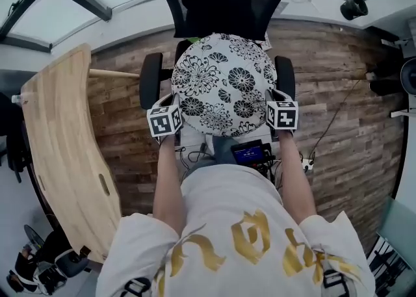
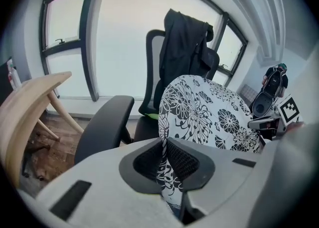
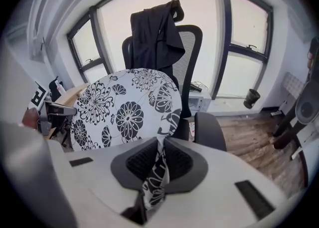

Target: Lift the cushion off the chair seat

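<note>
Left tongs (image 2: pixel 163 158): pressed together on the left rim of the round white cushion with black flower print (image 2: pixel 209 117), with a fold of fabric pinched between the pads.
Cushion: held at both rims above the black office chair (image 1: pixel 151 80), between its armrests; it is tilted, with the near edge higher.
Right tongs (image 3: pixel 158 159): clamped likewise on the fabric of the right rim.
Done: both grips are secured, and the cushion is judged to be partly lifted.
Left: the cushion is to be cleared fully from the seat, which is hidden beneath it; contact at the far edge cannot be told.
</note>
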The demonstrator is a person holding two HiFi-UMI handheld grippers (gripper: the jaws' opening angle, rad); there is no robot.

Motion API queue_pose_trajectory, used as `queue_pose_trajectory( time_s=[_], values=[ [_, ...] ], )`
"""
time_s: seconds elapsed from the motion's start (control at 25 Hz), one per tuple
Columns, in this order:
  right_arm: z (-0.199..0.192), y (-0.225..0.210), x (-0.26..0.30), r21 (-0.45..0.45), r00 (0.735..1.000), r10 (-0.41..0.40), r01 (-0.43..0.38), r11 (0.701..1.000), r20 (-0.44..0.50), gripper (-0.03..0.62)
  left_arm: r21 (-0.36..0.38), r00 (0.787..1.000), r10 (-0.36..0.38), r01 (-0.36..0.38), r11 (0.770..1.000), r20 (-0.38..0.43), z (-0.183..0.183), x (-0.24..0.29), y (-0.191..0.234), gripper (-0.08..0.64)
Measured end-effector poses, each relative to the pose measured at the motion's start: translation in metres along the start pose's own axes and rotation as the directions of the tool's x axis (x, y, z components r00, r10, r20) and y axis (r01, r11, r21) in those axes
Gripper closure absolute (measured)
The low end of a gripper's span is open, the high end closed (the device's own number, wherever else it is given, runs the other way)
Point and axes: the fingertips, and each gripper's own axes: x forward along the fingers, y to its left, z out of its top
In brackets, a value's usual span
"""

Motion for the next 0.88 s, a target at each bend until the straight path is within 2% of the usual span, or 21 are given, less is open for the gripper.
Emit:
queue_pose_trajectory(
  time_s=[0.36,0.6,0.88],
  values=[
    [0.011,0.001,-0.024,0.06,0.998,0.002,-0.006,0.998,0.067,0.558,0.04,0.999,0.01,-0.012,0.999,0.049,0.019,-0.027,-0.003,0.526],
    [0.027,0.001,-0.032,0.048,0.994,0.019,-0.024,0.999,0.104,0.558,0.036,0.998,0.017,-0.019,0.999,0.065,0.031,-0.035,-0.005,0.526],
    [0.029,0.007,-0.029,0.075,0.994,0.034,-0.042,0.996,0.106,0.558,0.009,0.997,0.032,-0.033,0.999,0.071,0.033,-0.041,0.001,0.527]
  ],
)
